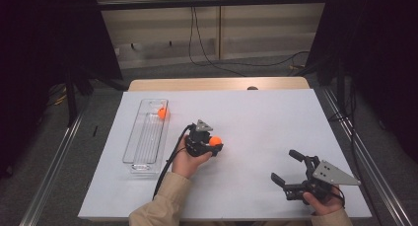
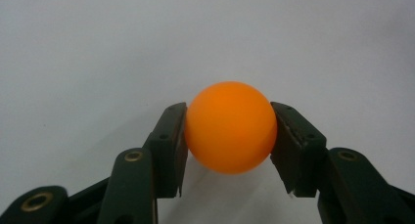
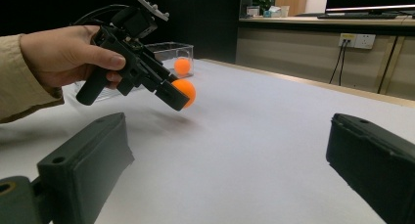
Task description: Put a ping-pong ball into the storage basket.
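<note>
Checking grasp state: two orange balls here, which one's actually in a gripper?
The orange ball clamped between the left gripper's jaws, near the table's middle. The other ball sits loose in the far end of the clear tray.

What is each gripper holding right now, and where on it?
The left gripper clamps an orange ball across its middle, one pad on each side. The right gripper is open and holds nothing.

Even, soft light falls from above on the white table (image 1: 256, 117), while the room around it sinks into near black. The orange ball (image 2: 230, 127) shows crisp with a gentle sheen, a faint shadow beneath. In the right gripper view the near jaws blur, soft-edged and dim
</note>
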Tool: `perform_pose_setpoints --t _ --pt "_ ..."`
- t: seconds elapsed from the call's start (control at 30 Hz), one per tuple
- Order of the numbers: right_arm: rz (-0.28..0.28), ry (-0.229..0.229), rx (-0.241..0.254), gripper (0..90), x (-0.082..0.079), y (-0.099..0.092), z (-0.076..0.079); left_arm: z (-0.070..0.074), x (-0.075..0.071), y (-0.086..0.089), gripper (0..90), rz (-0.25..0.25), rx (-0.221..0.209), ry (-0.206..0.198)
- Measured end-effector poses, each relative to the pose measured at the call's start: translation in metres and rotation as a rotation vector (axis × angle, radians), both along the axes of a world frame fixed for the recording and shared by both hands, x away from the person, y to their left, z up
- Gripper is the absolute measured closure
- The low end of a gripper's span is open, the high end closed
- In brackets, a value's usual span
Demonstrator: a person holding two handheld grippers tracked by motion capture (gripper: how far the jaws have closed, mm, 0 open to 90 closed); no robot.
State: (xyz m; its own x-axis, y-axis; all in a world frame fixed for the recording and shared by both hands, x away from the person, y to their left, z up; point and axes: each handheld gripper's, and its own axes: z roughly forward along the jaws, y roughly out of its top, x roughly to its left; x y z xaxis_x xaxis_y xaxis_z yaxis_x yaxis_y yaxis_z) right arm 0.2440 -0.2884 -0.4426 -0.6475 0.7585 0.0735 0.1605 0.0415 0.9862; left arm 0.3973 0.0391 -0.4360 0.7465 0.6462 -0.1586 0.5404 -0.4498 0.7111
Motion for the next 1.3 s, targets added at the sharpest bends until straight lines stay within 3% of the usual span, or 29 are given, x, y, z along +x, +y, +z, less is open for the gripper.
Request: perform_pose_setpoints --t 1.3 --pt "0.004 -0.005 -0.001 1.4 0.000 0.001 0.000 0.009 0.000 0.014 50.9 0.007 -0.005 0.016"
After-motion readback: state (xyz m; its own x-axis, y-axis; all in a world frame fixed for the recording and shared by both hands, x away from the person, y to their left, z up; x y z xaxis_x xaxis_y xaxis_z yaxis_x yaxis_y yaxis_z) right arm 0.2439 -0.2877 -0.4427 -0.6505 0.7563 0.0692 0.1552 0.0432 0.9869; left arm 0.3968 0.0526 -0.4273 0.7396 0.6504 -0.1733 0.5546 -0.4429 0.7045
